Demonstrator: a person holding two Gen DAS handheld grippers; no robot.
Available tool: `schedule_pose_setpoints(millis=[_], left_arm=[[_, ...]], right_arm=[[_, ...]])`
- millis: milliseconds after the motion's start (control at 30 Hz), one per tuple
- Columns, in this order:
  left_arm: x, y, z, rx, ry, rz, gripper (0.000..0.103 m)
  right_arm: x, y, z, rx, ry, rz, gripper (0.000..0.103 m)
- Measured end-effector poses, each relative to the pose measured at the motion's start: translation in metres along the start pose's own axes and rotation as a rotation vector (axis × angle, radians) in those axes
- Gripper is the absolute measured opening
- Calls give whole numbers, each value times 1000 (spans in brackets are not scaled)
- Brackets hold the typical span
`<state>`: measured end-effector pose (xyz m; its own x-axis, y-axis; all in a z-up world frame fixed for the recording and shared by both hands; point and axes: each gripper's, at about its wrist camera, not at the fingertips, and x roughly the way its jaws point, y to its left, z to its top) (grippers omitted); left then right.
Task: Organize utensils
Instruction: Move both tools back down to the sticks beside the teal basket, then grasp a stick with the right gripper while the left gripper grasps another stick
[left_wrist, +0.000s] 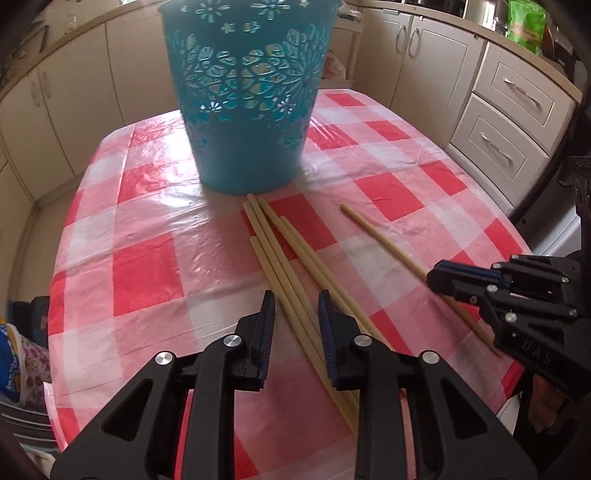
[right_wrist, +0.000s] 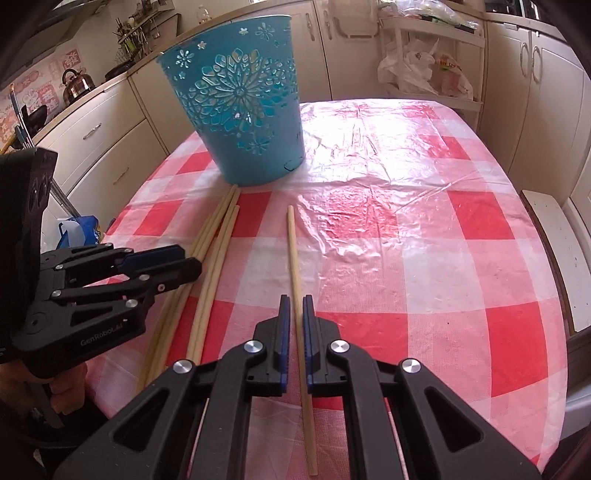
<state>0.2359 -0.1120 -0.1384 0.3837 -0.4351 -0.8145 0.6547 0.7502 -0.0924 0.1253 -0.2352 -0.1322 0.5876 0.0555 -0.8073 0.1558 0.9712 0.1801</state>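
A teal cut-out basket (left_wrist: 247, 92) stands upright on the red-and-white checked table; it also shows in the right wrist view (right_wrist: 251, 110). Several wooden chopsticks (left_wrist: 280, 258) lie in a bunch in front of it, also seen in the right wrist view (right_wrist: 214, 258). My left gripper (left_wrist: 295, 306) is open, its jaws astride the bunch. One single chopstick (right_wrist: 295, 266) lies apart to the right, also visible in the left wrist view (left_wrist: 384, 243). My right gripper (right_wrist: 295, 306) has its jaws narrowly astride this chopstick; contact is unclear.
The checked tablecloth (right_wrist: 424, 240) covers the table, whose edges drop off left and right. Cream kitchen cabinets (left_wrist: 509, 122) surround it. A kettle (right_wrist: 75, 86) sits on the counter, and plastic bags on a white rack (right_wrist: 424, 70) stand behind.
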Motion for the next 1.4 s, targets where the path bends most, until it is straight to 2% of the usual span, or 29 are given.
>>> schedule_pose_setpoints(millis=[300,600,900,1167,1400], left_arm=[[-7,18,5,-84,1,49,25],[-2,31,8,-137,30,150,27],[-2,31,10,-168,32,115,27],[0,24,10,-151,36,114,27],[0,22,12,-146,42,115,27]], right_arm=[[5,-4,-1,8,2,-2,7],[5,-3,-1,1,-3,-8,7],[7,-2,-1,-3,-7,-12,7],[7,-2,-1,-6,-7,-14,8],[7,0,-1,-16,-8,-8,14]])
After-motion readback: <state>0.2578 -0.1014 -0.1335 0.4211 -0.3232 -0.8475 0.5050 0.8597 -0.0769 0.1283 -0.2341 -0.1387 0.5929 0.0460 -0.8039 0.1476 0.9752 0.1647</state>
